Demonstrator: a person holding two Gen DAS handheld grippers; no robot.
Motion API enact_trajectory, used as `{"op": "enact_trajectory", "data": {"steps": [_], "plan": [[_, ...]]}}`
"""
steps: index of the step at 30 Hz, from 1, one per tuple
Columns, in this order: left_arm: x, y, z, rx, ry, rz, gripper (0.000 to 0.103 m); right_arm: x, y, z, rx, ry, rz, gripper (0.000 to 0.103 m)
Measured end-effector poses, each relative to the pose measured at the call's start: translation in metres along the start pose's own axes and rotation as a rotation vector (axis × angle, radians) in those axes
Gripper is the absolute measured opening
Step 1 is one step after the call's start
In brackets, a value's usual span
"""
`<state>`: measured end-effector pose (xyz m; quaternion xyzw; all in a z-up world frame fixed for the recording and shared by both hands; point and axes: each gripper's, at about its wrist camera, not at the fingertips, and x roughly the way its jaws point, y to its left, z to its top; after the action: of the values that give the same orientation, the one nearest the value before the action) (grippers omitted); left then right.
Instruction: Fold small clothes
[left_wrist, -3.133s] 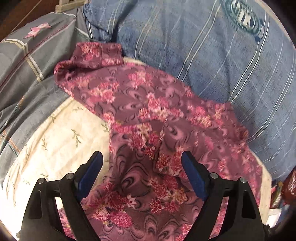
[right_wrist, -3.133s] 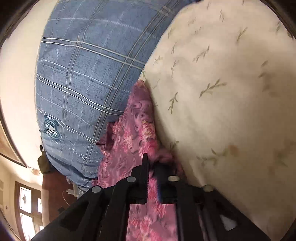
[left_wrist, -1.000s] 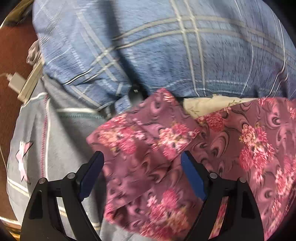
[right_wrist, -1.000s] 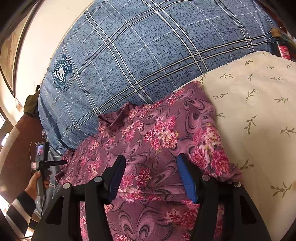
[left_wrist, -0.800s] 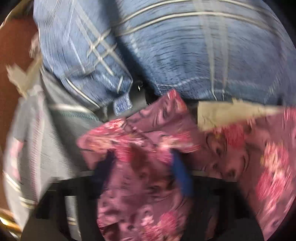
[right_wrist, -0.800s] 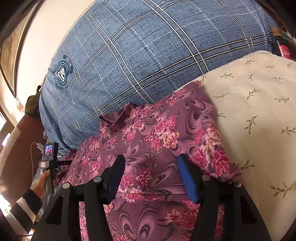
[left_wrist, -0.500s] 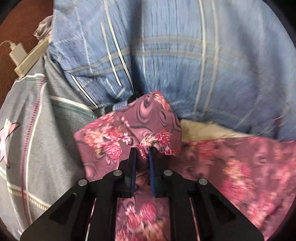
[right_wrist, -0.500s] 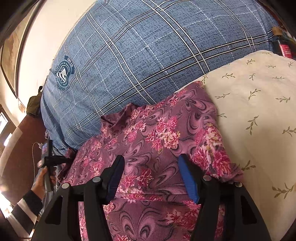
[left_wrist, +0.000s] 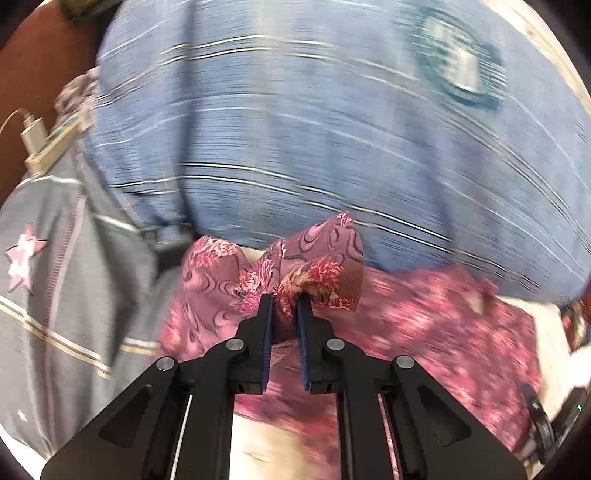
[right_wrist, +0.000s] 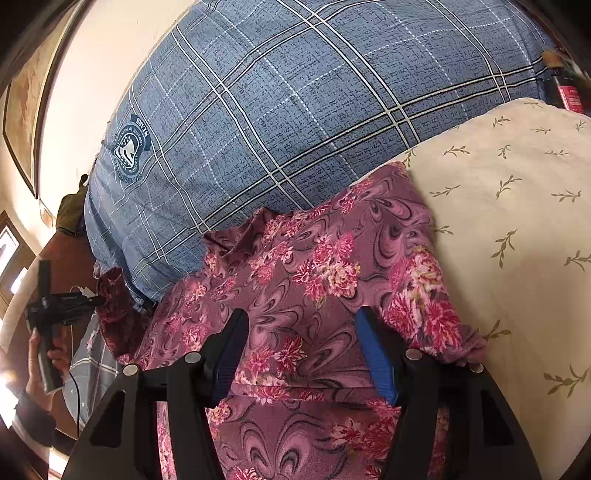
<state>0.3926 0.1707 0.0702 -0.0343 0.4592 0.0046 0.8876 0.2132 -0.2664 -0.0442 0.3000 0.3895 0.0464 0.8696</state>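
Lying across the cream pillow beside the blue plaid pillow, the garment had one end pinched in the left tongs. Right tongs hovered wide above it. Best carry that end straight across, keeping edges aligned.

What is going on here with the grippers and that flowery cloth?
A person is folding a small pink floral garment that lies on a cream leaf-print cushion, in front of a blue checked pillow. The left gripper is shut on a bunched end of the garment and holds it raised off the bedding. The right gripper is open, its jaws spread over the other end of the garment without pinching it. The fold is not yet laid down.
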Motion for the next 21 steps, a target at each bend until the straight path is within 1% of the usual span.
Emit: {"op": "enact_trajectory", "data": {"steps": [1,4,7,10,12,13,15,17,18,19,20,21], "plan": [[-0.002,-0.013,-0.008,0.008,-0.001,-0.020,0.010,0.000,0.000,0.000,0.001,-0.001,0.001,0.063],[-0.014,-0.070,-0.024,0.045,0.002,-0.113,0.010,0.000,-0.001,0.000,0.002,-0.003,0.005,0.063],[-0.010,-0.117,-0.037,0.072,0.020,-0.189,0.010,-0.001,-0.001,0.000,0.004,-0.005,0.008,0.063],[0.002,-0.157,-0.051,0.081,0.060,-0.253,0.010,-0.001,-0.001,-0.001,0.005,-0.007,0.010,0.063],[0.019,-0.182,-0.065,0.069,0.115,-0.295,0.010,-0.001,-0.001,-0.001,0.005,-0.009,0.011,0.063],[0.027,-0.191,-0.073,0.067,0.142,-0.305,0.010,-0.001,-0.001,-0.001,0.006,-0.009,0.011,0.063],[0.042,-0.206,-0.088,0.076,0.185,-0.297,0.010,-0.001,-0.002,-0.002,0.007,-0.010,0.013,0.063],[0.048,-0.215,-0.101,0.085,0.208,-0.284,0.012,-0.002,-0.002,-0.002,0.009,-0.013,0.016,0.063],[0.048,-0.214,-0.105,0.082,0.210,-0.285,0.013,-0.002,-0.002,-0.002,0.010,-0.013,0.017,0.063],[0.046,-0.210,-0.107,0.075,0.208,-0.293,0.016,-0.002,-0.003,-0.002,0.011,-0.014,0.019,0.063],[0.042,-0.204,-0.109,0.062,0.207,-0.311,0.022,-0.002,-0.003,-0.002,0.013,-0.014,0.020,0.063],[0.036,-0.194,-0.110,0.040,0.208,-0.331,0.032,-0.003,-0.003,-0.002,0.016,-0.013,0.022,0.063]]}}
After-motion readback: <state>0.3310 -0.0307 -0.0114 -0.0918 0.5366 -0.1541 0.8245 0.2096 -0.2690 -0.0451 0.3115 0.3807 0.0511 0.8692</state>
